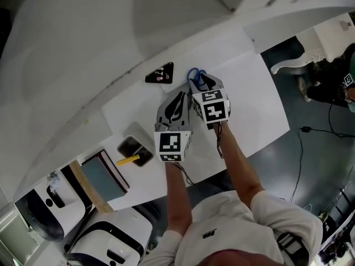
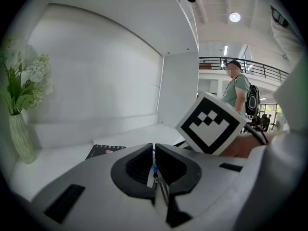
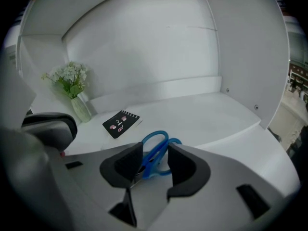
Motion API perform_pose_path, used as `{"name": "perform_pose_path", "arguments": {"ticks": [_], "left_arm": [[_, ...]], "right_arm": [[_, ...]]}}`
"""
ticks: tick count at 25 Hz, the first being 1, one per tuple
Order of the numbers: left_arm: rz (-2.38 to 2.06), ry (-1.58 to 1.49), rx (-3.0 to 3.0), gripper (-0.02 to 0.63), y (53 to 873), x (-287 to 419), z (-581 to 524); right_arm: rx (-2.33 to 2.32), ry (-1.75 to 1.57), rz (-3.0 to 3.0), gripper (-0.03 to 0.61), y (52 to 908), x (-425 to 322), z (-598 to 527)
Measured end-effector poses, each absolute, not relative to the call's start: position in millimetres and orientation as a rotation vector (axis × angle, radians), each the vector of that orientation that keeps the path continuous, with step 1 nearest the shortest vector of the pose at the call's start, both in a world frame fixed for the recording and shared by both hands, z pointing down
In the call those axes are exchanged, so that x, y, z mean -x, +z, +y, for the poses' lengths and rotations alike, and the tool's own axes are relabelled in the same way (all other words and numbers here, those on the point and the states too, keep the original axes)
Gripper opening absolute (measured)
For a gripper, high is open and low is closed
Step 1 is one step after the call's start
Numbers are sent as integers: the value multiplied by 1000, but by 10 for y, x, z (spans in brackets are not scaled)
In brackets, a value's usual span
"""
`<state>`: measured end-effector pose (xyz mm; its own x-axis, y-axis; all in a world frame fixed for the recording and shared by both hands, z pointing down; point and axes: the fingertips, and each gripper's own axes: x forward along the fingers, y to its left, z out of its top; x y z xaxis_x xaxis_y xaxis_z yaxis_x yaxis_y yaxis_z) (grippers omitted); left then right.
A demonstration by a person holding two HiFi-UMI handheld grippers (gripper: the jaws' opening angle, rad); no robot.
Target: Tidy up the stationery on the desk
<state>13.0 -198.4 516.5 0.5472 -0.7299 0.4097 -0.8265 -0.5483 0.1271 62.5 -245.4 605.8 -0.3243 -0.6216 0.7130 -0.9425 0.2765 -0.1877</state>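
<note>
Blue-handled scissors [image 1: 195, 74] [image 3: 155, 154] lie on the white desk [image 1: 260, 110], near its back. My right gripper [image 1: 203, 85] [image 3: 155, 163] points down at them. Its jaws stand apart with the handles in the gap, and the pads do not press on them, so it is open. My left gripper [image 1: 176, 105] [image 2: 154, 163] hovers just left of it, jaws together. A thin metallic sliver with a blue speck shows in the slit; I cannot tell what it is. A small black spiral notebook [image 1: 160, 73] [image 3: 121, 123] [image 2: 105, 151] lies left of the scissors.
A dark pen cup [image 1: 136, 150] with a yellow pencil [image 1: 127, 160] stands at the desk's front left, beside a book [image 1: 105, 176]. A vase of white flowers [image 3: 73, 90] [image 2: 21, 109] stands far left. A curved white wall backs the desk. A person [image 2: 237, 88] stands far off.
</note>
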Motion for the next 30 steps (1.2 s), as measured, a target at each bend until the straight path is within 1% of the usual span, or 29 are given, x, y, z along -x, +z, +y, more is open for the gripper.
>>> {"name": "perform_pose_path", "arguments": {"ticks": [10, 17, 21, 23, 24, 26, 28, 30], "left_arm": [[-1306, 443, -2466, 0, 5151, -123, -1926], [-1327, 436, -2445, 0, 5151, -61, -1861], [-1340, 437, -2430, 0, 5169, -16, -1836], [-1345, 433, -2427, 0, 5169, -5, -1828], [-1348, 431, -2427, 0, 5164, 1, -1827], [-1354, 429, -2425, 0, 5153, 20, -1831], [-1358, 430, -2419, 0, 5156, 41, -1832], [-1362, 432, -2413, 0, 5165, 56, -1827]], "right_arm": [[-1240, 791, -2031, 132, 6086, -556, -2289], [-1250, 760, -2022, 78, 6063, -569, -2273], [-1255, 723, -2001, 89, 6084, -546, -2261], [-1266, 705, -1983, 131, 6102, -557, -2276], [-1271, 701, -1979, 138, 6107, -559, -2285], [-1279, 700, -1977, 133, 6112, -553, -2306], [-1275, 692, -1969, 104, 6108, -537, -2314], [-1259, 668, -1952, 95, 6116, -529, -2307]]}}
